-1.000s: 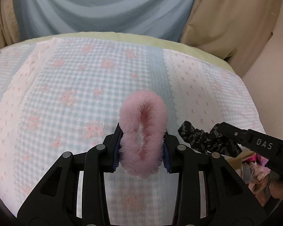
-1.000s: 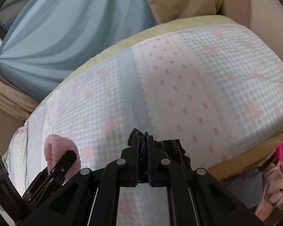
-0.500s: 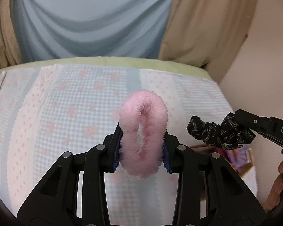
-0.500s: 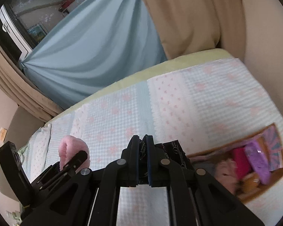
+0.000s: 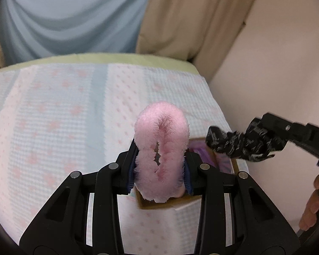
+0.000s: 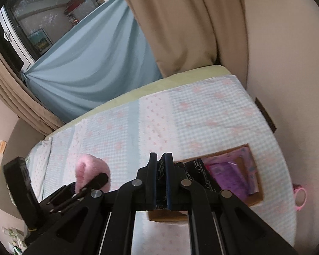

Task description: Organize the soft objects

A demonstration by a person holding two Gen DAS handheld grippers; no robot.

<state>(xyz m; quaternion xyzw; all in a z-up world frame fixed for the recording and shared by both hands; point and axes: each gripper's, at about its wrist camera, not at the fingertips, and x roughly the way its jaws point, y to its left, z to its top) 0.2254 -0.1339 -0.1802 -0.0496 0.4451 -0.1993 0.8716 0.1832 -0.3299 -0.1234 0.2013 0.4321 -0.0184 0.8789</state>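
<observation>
My left gripper is shut on a fluffy pink scrunchie and holds it in the air above the near end of a brown cardboard box. My right gripper is shut on a black printed scrunchie, also held above the box. The black scrunchie hangs to the right of the pink one in the left wrist view. The pink scrunchie shows at the left in the right wrist view. The box holds purple and pink soft items.
The box lies on a bed with a blue and pink checked cover, close to its right edge by a beige wall. Blue and tan curtains hang behind the bed. A pink object lies beyond the bed's right edge.
Both grippers have risen and swung right with their scrunchies, from low over the bed cover to above the cardboard box. The box has come into fuller view.
</observation>
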